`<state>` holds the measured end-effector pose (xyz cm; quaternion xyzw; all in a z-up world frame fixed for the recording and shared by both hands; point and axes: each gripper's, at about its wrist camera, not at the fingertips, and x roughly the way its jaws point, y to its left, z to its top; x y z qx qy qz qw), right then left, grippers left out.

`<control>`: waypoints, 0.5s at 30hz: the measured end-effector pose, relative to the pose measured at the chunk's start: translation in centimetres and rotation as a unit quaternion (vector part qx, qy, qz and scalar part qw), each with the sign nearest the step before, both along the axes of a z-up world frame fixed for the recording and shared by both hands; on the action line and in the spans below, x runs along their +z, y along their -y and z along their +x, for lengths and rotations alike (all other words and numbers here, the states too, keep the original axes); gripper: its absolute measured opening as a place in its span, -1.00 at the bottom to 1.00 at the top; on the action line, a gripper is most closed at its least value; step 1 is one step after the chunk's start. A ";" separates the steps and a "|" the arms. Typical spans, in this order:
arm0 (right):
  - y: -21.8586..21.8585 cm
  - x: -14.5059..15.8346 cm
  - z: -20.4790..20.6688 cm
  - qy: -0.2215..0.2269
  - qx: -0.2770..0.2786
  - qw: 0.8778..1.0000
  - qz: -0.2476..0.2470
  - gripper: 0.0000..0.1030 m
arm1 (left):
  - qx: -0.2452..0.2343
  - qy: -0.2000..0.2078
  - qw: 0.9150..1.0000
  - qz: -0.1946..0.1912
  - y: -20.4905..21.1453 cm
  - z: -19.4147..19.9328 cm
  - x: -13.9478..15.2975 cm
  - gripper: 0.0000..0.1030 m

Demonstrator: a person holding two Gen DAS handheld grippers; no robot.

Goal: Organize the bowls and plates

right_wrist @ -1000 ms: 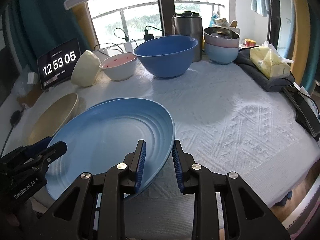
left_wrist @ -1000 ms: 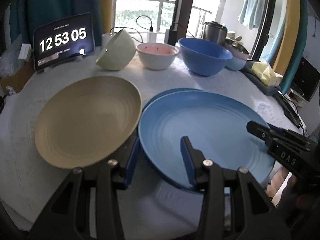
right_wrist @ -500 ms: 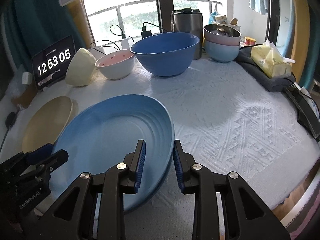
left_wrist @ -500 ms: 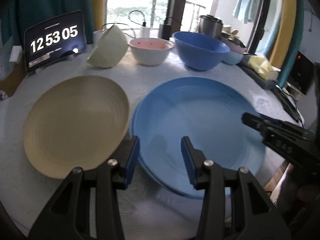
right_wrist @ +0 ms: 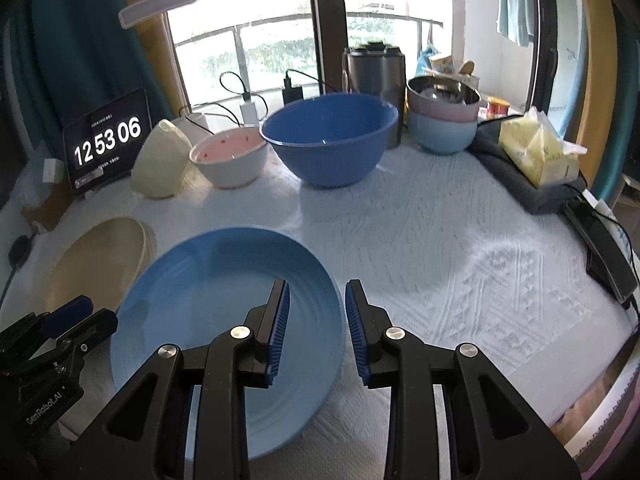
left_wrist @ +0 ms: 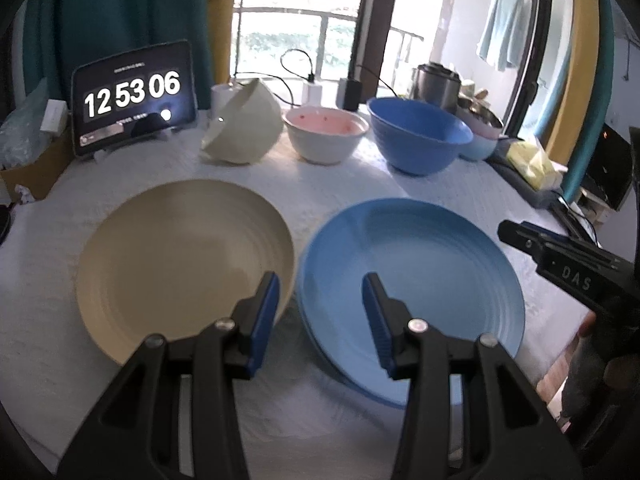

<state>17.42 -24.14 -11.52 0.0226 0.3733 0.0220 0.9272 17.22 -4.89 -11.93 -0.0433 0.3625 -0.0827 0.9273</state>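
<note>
Blue plate (left_wrist: pixel 416 264) lay flat on the white textured tablecloth (right_wrist: pixel 460 240), near the front edge of the table, stacked on what looked like 1 more blue plate, only a thin rim of that showing at the near-left side. Sat just beside the beige plate (left_wrist: pixel 180 260), rims close together, touching or not impossible to tell. Beige plate also flat on the cloth, to the left of the blue.

Left gripper (left_wrist: pixel 320 300) hung over the gap between the 2 plates, jaws spread wide, nothing between the blue pads, 1 finger above the beige rim and the other above the blue plate. Right gripper (right_wrist: pixel 316 312) poised over the right edge of the blue plate, jaws apart with the plate's rim seen between them but not pinched; contact not clear from either view.

Farther back, a row of bowls: cream bowl (left_wrist: pixel 244 128) tipped on its side, white bowl with pink inside (left_wrist: pixel 326 136) upright next to it, then large blue bowl (left_wrist: pixel 418 136) upright. Behind and right of that, pink bowl nested in a light blue bowl (right_wrist: pixel 442 120), with something metallic inside. Dark metal canister (right_wrist: pixel 374 68) behind the large blue bowl. Clock display (left_wrist: pixel 132 96) at back left read 12 53 06. Yellow packet (right_wrist: pixel 536 148) on a dark folded cloth at right.
</note>
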 end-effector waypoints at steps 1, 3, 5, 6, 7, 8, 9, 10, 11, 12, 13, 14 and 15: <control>-0.2 0.2 0.1 0.003 0.002 1.000 0.000 -0.40 | 0.003 0.002 1.000 -0.002 -0.3 0.0 0.1 -0.12; -0.6 0.7 0.3 0.007 0.008 1.000 0.001 -0.40 | 0.011 0.003 1.000 -0.005 -0.9 0.0 0.3 -0.09; -1.2 0.9 0.6 0.008 0.017 1.000 0.000 -0.40 | 0.016 0.002 1.000 -0.006 -1.5 0.1 0.4 -0.08; -1.5 1.0 0.8 0.007 0.022 1.000 -0.001 -0.40 | 0.020 0.004 1.000 -0.005 -2.0 0.2 0.6 -0.08; -1.9 1.1 1.0 0.008 0.027 1.000 -0.002 -0.40 | 0.024 0.006 1.000 -0.005 -2.3 0.2 0.6 -0.07; -2.2 1.2 1.1 0.009 0.030 0.999 -0.003 -0.40 | 0.030 0.009 1.000 -0.003 -2.7 0.2 0.8 -0.06; -2.6 1.4 1.3 0.011 0.034 0.999 -0.005 -0.40 | 0.036 0.010 0.999 -0.003 -3.2 0.2 0.9 -0.05; -3.0 1.5 1.5 0.012 0.037 0.999 -0.003 -0.40 | 0.041 0.010 0.999 -0.004 -3.6 0.3 0.9 -0.05; -3.2 1.6 1.6 0.013 0.039 0.999 -0.002 -0.40 | 0.047 0.009 0.999 -0.005 -4.0 0.3 1.0 -0.04; -3.7 1.7 1.8 0.014 0.043 0.999 0.000 -0.40 | 0.052 0.009 0.999 -0.005 -4.4 0.4 1.0 -0.03; -4.1 1.8 2.0 0.015 0.048 0.999 0.000 -0.40 | 0.056 0.010 0.998 -0.005 -4.6 0.4 1.0 -0.02; -4.5 1.9 2.1 0.015 0.051 0.999 -0.001 -0.40 | 0.061 0.011 0.998 -0.004 -5.1 0.5 1.0 -0.01; -4.9 2.0 2.2 0.016 0.055 0.998 -0.003 -0.40 | 0.065 0.010 0.998 -0.002 -5.5 0.5 1.0 0.00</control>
